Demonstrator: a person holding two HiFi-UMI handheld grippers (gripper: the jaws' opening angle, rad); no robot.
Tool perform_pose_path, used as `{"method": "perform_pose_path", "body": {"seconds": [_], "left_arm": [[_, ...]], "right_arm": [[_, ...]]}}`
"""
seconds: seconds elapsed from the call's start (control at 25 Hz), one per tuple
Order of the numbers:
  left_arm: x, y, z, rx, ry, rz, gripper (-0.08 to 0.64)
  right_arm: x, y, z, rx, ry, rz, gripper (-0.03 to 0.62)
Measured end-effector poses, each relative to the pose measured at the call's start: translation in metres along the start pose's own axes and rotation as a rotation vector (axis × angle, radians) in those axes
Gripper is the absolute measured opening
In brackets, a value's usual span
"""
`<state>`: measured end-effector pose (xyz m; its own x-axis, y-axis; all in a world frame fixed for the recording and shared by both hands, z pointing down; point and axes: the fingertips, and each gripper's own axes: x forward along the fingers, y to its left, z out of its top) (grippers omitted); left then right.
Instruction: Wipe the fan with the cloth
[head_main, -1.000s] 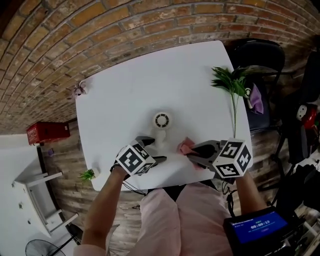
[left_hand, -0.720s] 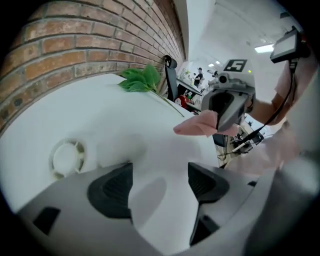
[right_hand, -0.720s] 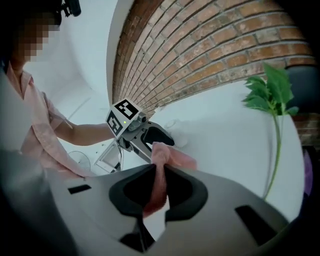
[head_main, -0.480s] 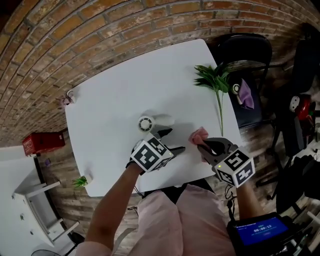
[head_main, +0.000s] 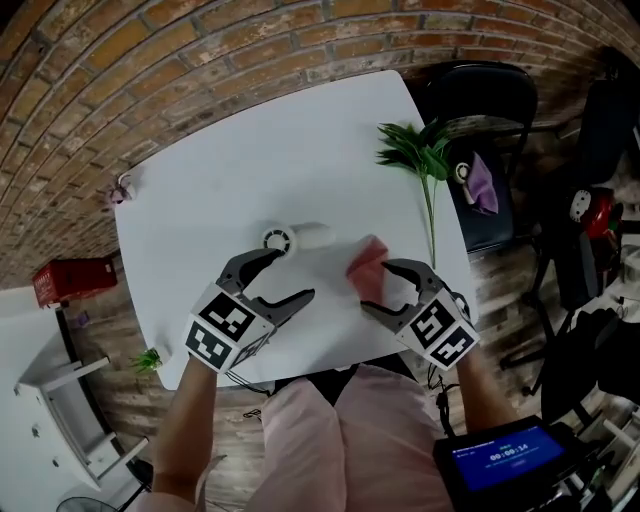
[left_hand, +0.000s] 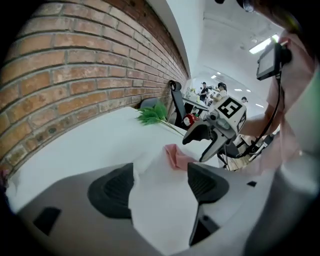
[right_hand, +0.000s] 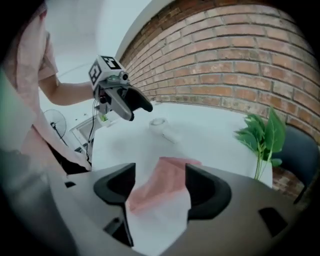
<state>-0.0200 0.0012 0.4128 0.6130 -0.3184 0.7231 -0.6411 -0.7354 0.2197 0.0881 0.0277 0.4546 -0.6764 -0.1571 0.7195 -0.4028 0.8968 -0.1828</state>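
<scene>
Surface (head_main: 250, 170): white, carries everything.
Left gripper (head_main: 288, 276): just beside fan (head_main: 279, 240), fingers apart, empty; probably placed to steady fan.
Right gripper (head_main: 377, 287): right of fan, fingers just opened wide.
Cloth (head_main: 368, 262): pink, loose between right fingers, unpressed, near fan.
Fan: small, untouched.

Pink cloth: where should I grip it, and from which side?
Pinch the crumpled pink cloth at its bunched near edge, from the person's side: it lies loose on the white table and the right gripper, jaws just opened, faces it.
</scene>
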Motion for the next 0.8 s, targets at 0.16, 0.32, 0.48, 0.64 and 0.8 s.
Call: {"method": "perform_pose_path", "body": {"seconds": [0.16,0.32,0.48,0.64,0.8], "left_arm": [[-0.014,0.022,0.0,0.052,-0.007,0.035,0.348],[-0.003,0.03,0.002,0.111,0.023,-0.003,0.348],[0.01,0.037,-0.008,0.252,0.127,-0.019,0.353],[0.013,0.049,-0.018,0.374,0.218,0.016,0.365],[0.014,0.053,-0.022,0.375,0.228,0.009,0.371]], "right_arm": [[0.006,0.001,-0.003,-0.241,0.072,0.08,0.458],[0.033,-0.003,-0.036,-0.335,0.203,0.172,0.491],[0.038,-0.018,-0.032,-0.311,0.197,0.111,0.297],[0.042,-0.025,-0.024,-0.186,0.172,0.063,0.082],[0.04,-0.012,-0.011,0.043,0.094,0.122,0.048]]}}
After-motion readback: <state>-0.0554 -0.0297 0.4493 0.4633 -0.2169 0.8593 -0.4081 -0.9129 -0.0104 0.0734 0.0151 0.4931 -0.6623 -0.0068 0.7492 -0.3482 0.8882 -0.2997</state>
